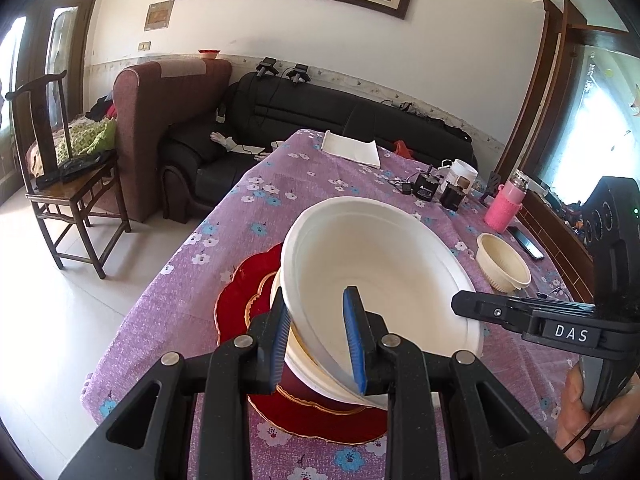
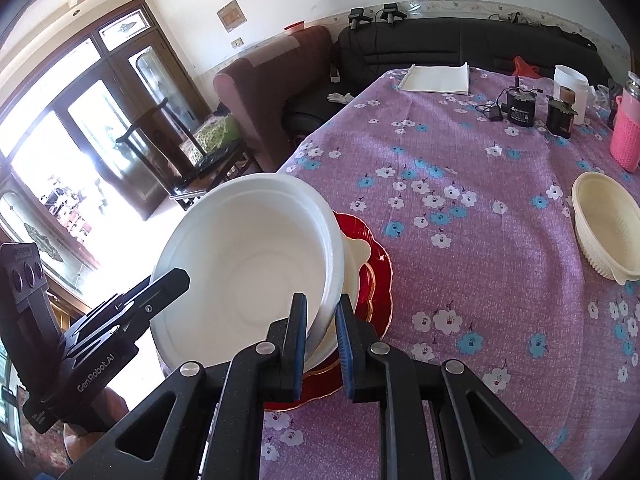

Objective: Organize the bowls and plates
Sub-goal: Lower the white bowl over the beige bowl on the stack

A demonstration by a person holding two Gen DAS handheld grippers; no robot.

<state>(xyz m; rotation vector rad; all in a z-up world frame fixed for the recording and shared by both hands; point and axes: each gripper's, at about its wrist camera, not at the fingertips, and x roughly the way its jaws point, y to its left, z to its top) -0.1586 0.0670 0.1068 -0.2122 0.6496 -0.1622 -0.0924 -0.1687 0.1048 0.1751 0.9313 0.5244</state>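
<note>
Both my left gripper [image 1: 320,336] and right gripper [image 2: 322,340] pinch the white bowl's [image 1: 372,264] rim, tilted over the bowl on the red plate [image 1: 240,300] — half stacked — the cream bowl [image 2: 604,224] waits apart.

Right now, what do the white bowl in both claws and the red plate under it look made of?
White bowl: probably moulded pulp or foam, disposable; matte, thin wall, stepped rim. Red plate: likely glazed ceramic or hard plastic; glossy shine, scalloped edge with a gold line. I cannot tell which from the look alone.
</note>
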